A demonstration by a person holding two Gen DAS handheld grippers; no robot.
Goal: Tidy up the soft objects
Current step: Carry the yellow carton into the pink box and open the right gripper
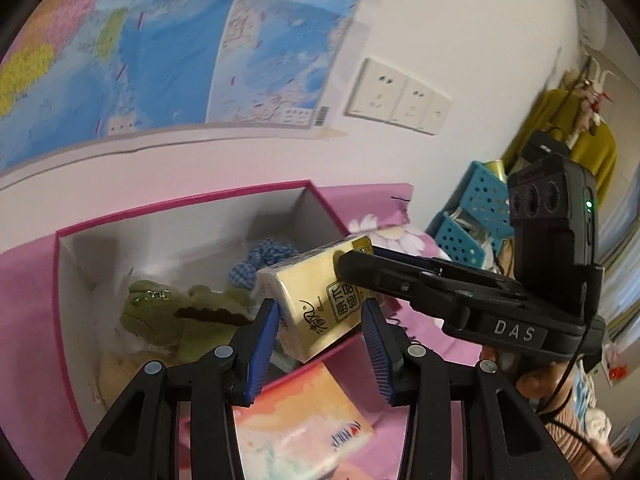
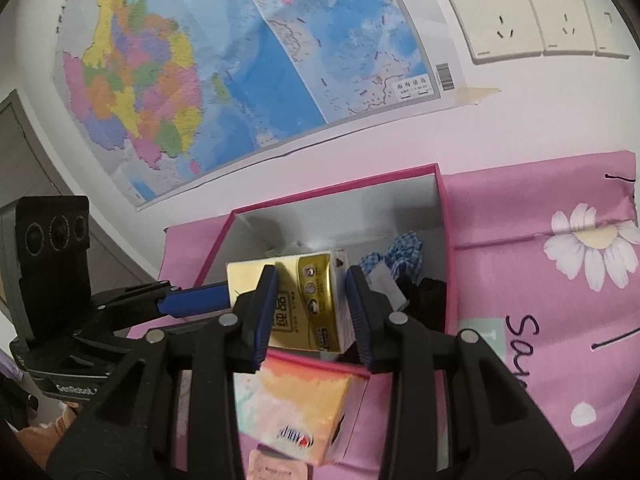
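Note:
A yellow tissue pack (image 1: 312, 296) (image 2: 300, 300) is held above the pink-rimmed open box (image 1: 180, 204) (image 2: 440, 200). My left gripper (image 1: 320, 344) and my right gripper (image 2: 312, 312) both clamp the pack from crossing directions. The right gripper's fingers (image 1: 400, 272) also show in the left wrist view, and the left gripper's fingers (image 2: 196, 300) in the right wrist view. Inside the box lie a green plush crocodile (image 1: 180, 316) and a blue checked cloth (image 1: 260, 260) (image 2: 400, 252). A second, orange-pink tissue pack (image 1: 304, 420) (image 2: 304, 412) lies in front of the box.
A pink floral cloth (image 2: 560, 280) covers the table. The wall behind carries a map (image 2: 240, 60) and sockets (image 2: 532, 12). Blue perforated baskets (image 1: 480, 208) and a yellow garment (image 1: 580, 128) stand at the right.

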